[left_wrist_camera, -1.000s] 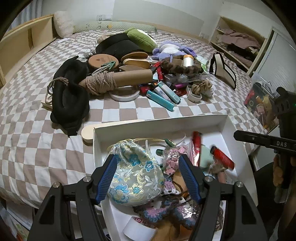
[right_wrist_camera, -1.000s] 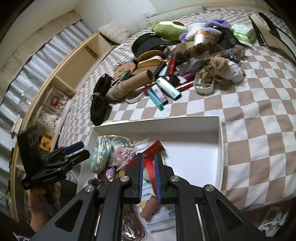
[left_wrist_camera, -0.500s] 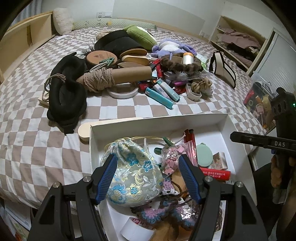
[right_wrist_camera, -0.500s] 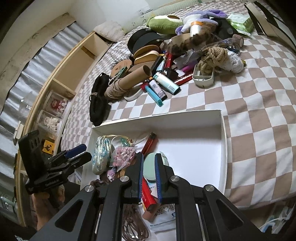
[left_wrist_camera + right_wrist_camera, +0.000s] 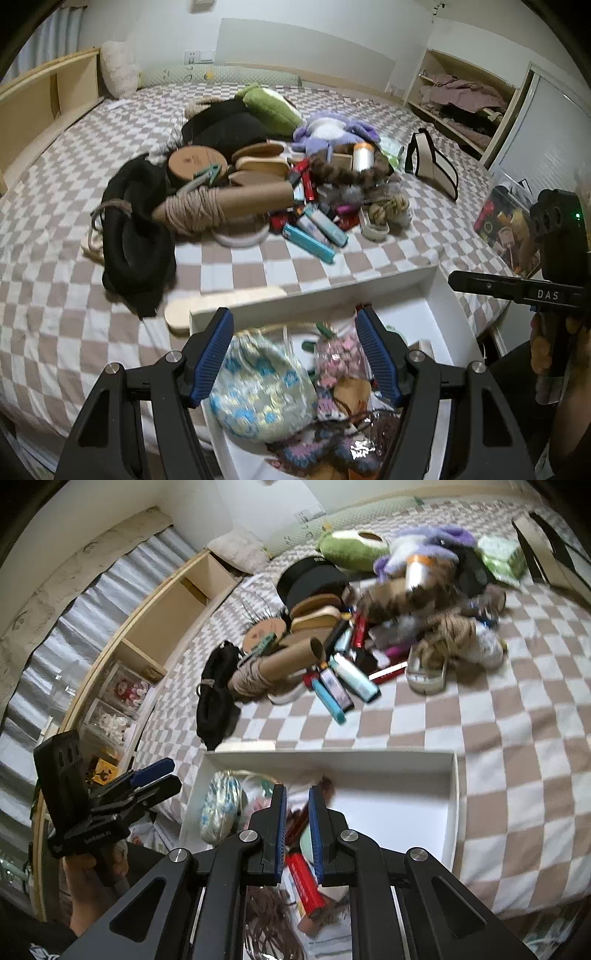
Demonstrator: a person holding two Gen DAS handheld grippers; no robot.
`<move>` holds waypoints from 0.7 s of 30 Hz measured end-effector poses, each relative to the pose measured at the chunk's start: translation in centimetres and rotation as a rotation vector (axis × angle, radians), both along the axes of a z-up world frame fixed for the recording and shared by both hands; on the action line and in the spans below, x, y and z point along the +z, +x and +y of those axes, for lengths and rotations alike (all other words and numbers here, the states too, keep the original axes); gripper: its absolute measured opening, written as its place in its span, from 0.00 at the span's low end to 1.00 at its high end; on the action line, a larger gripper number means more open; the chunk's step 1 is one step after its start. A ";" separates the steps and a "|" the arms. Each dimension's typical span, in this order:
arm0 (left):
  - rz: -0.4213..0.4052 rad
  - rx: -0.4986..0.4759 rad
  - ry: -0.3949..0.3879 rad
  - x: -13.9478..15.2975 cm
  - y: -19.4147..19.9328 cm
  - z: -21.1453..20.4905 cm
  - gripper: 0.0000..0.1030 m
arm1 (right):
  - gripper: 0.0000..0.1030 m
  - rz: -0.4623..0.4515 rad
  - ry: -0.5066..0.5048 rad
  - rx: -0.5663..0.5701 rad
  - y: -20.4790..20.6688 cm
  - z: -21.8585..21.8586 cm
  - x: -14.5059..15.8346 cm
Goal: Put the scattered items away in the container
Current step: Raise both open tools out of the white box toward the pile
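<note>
A white box (image 5: 332, 291) sits on the checkered bed at the near edge. It holds a floral pouch (image 5: 258, 384), a pink packet (image 5: 338, 350) and a red tube (image 5: 304, 882). My left gripper (image 5: 294, 317) hovers open over the pouch, holding nothing. My right gripper (image 5: 297, 790) is shut over the box's (image 5: 388, 812) near left part, empty. Scattered items lie beyond: a rope-wound cardboard tube (image 5: 236, 201), teal lighters (image 5: 308, 240), black cloth (image 5: 136, 236).
A flat wooden stick (image 5: 221, 299) lies against the box's far left corner. A green plush (image 5: 273, 107), purple plush (image 5: 332, 133) and a tote bag (image 5: 432, 166) sit farther back. Wooden shelving (image 5: 155, 627) runs along the bed's left side.
The left gripper has risen and drawn back, so the box sits lower in its view. The red tube seen dropping a second ago now lies in the box. The right gripper barely moved.
</note>
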State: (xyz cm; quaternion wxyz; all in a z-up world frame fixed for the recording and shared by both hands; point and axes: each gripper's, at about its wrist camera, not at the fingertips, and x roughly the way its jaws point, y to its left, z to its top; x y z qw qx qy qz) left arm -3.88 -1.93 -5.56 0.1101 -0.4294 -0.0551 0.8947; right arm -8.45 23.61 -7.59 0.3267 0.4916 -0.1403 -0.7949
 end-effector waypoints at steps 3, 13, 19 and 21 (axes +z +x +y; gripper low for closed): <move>0.016 -0.006 0.005 0.6 -0.6 0.0 0.67 | 0.12 0.053 -0.003 0.004 -0.4 -0.1 1.1; 0.041 -0.052 0.040 2.3 -4.1 0.5 0.67 | 0.12 0.239 -0.004 0.008 -1.8 -0.6 4.1; 0.042 -0.066 0.073 3.2 -6.3 0.2 0.67 | 0.75 0.306 0.027 0.017 -2.9 -1.1 5.3; 0.040 -0.067 0.090 3.5 -7.1 -0.1 0.66 | 0.75 0.278 0.032 0.016 -3.7 -1.1 5.4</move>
